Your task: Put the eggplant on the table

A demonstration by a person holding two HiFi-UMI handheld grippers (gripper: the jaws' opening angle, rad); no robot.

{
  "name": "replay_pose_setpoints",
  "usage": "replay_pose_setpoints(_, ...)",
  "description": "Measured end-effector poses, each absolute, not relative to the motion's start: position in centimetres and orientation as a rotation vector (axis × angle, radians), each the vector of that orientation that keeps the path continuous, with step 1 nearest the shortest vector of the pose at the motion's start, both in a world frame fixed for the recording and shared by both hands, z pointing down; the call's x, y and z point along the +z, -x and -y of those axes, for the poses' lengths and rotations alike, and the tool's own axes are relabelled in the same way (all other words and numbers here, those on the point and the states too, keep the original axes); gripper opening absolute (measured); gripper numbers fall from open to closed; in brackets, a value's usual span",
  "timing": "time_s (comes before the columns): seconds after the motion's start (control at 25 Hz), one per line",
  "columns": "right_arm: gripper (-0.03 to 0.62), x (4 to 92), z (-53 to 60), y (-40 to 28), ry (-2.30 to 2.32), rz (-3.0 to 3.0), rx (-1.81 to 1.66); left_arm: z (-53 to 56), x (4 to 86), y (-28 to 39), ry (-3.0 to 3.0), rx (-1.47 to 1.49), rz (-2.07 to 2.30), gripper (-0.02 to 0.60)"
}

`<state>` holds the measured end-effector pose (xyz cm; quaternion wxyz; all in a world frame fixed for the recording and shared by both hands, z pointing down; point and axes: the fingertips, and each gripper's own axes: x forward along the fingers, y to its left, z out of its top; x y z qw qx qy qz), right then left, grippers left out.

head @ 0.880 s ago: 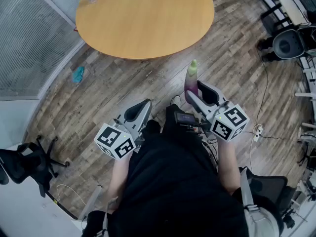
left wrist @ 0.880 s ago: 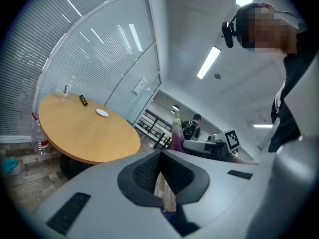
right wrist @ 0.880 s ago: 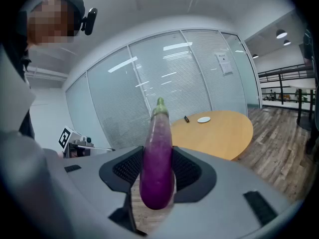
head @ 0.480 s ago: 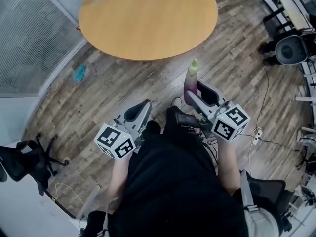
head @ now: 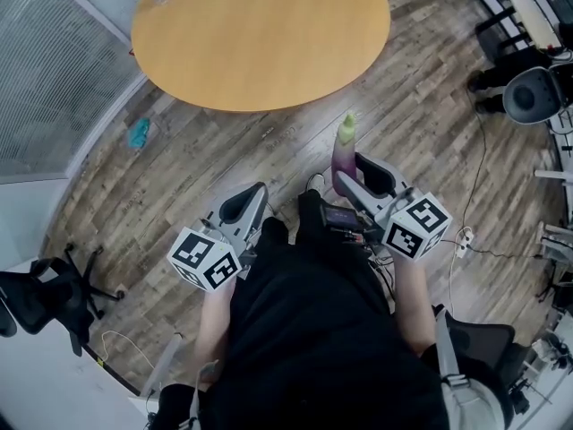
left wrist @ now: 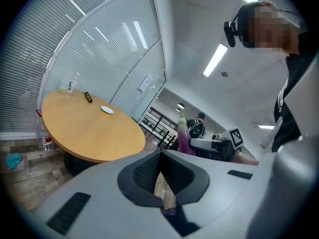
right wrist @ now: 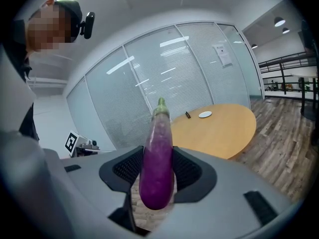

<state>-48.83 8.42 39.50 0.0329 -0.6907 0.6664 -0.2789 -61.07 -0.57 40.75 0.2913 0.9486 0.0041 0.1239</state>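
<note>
Head view: person (head: 313, 330) in dark clothing stands on a wood-plank floor (head: 179, 177), a claw in each hand, facing a round wooden table (head: 260, 34) that sits ahead and well apart. Right claw (head: 348, 167) is clamped on the eggplant (head: 343, 146), which is purple with a pale green cap. The cap end points away from the person, toward the table. The eggplant is in the air above the floor, short of the table edge and not on it. Left claw (head: 251, 195) is held lower left with its jaws drawn together. A teal scrap (head: 139, 133) lies on the floor near the table's left edge, and an office chair (head: 36, 298) stands at far left. Left gripper view: left claw (left wrist: 160, 163) carries nothing, its pads meeting at the tips with only a thin sliver of floor showing between them. Beyond it are the table (left wrist: 84, 131) with a small white dish (left wrist: 107, 109) and a dark item (left wrist: 88, 97) on top, and a glass partition (left wrist: 99, 49) with blinds behind. To the right, the eggplant (left wrist: 182, 136) rises from the right claw (left wrist: 192, 142). Right gripper view: right claw (right wrist: 157, 173) has both pads pressed on the eggplant (right wrist: 157, 163) at its thick lower half. The rounded purple end hangs below the pads and the green cap is up and forward. The table (right wrist: 219, 128) lies beyond, to the right.
</note>
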Motion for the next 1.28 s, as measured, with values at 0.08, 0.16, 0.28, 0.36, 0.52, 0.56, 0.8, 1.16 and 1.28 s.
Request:
replay_pose_setpoints(0.08,0.192,39.4,-8.7,47.6,2.13,-2.038,-0.849,0.4,40.7,59.9,-2.533,0.34,-0.017,0.01)
replay_pose_setpoints(0.16,0.192,39.1,-9.2,45.9,2.137,-2.009,-0.845,0.0,40.4,58.5,-2.537,0.341,-0.027,0.011)
replay_pose_setpoints(0.28,0.192,38.8,-10.2,42.9,2.162,-1.951,-0.845,-0.8,39.8,55.8,-2.55,0.352,-0.051,0.01)
replay_pose_setpoints(0.36,0.192,38.8,-10.9,40.9,2.185,-1.905,-0.842,-1.2,39.4,53.9,-2.563,0.371,-0.078,0.011)
replay_pose_setpoints(0.52,0.192,38.9,-13.2,36.4,2.216,-1.812,-0.821,-2.7,38.9,49.3,-2.586,0.41,-0.144,0.01)
replay_pose_setpoints(0.56,0.192,39.0,-13.9,35.3,2.226,-1.788,-0.818,-3.2,38.8,48.0,-2.592,0.419,-0.159,0.011)
replay_pose_setpoints(0.8,0.192,39.9,-18.0,29.2,2.262,-1.668,-0.801,-5.8,38.8,41.2,-2.608,0.45,-0.25,0.011)
replay_pose_setpoints(1.16,0.192,41.4,-24.1,24.2,2.304,-1.559,-0.819,-11.0,39.8,33.9,-2.605,0.5,-0.374,0.011)
replay_pose_setpoints(1.28,0.192,41.7,-25.7,23.1,2.314,-1.523,-0.816,-12.8,40.3,32.6,-2.599,0.527,-0.419,0.011)
